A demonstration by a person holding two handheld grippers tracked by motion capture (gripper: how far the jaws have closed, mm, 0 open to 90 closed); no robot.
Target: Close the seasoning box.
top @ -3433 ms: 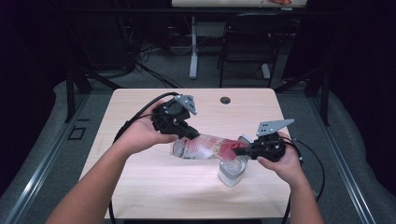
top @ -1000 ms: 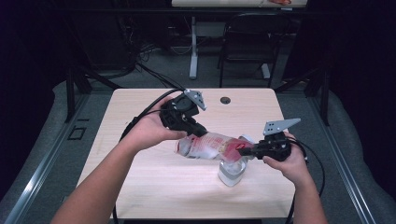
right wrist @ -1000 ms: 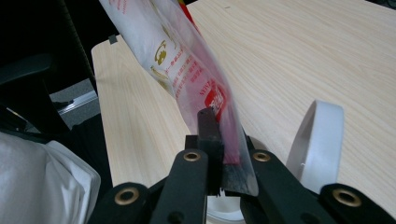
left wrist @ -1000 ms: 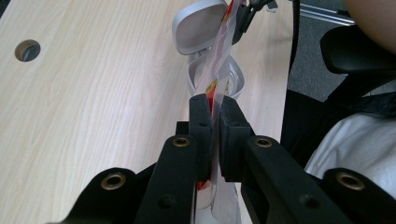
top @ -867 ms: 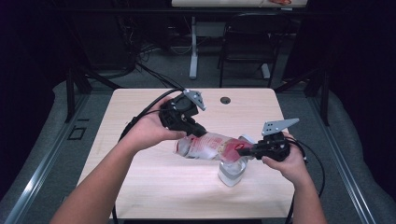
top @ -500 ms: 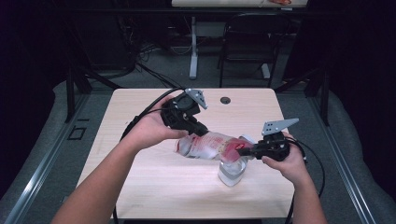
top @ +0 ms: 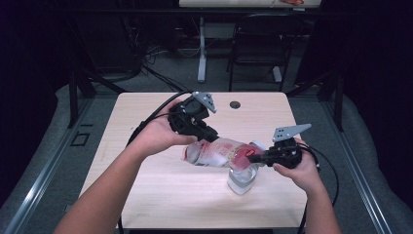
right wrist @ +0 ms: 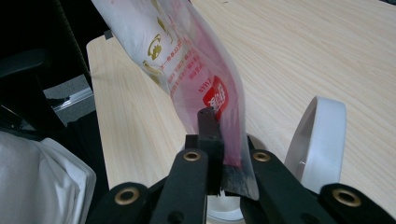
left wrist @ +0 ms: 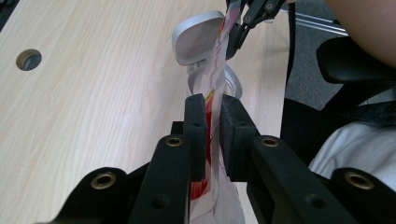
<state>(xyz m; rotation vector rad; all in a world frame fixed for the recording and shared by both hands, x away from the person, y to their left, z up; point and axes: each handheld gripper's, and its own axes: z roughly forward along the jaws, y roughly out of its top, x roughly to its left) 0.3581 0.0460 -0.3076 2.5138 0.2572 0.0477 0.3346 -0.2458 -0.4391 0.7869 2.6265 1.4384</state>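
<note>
Now left tool (top: 210, 135) & right tool (top: 256, 157) each pinch the pouch (top: 219, 152) over a container (top: 242, 177), left jaws just easing.

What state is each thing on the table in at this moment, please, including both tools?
Bag: held off the table between both tools, lying almost level, one end over the container.
Container: upright on the table, its hinged lid open.
Left tool: jaws around one end of the bag, just eased apart a little.
Right tool: shut on the bag's other end.
</note>
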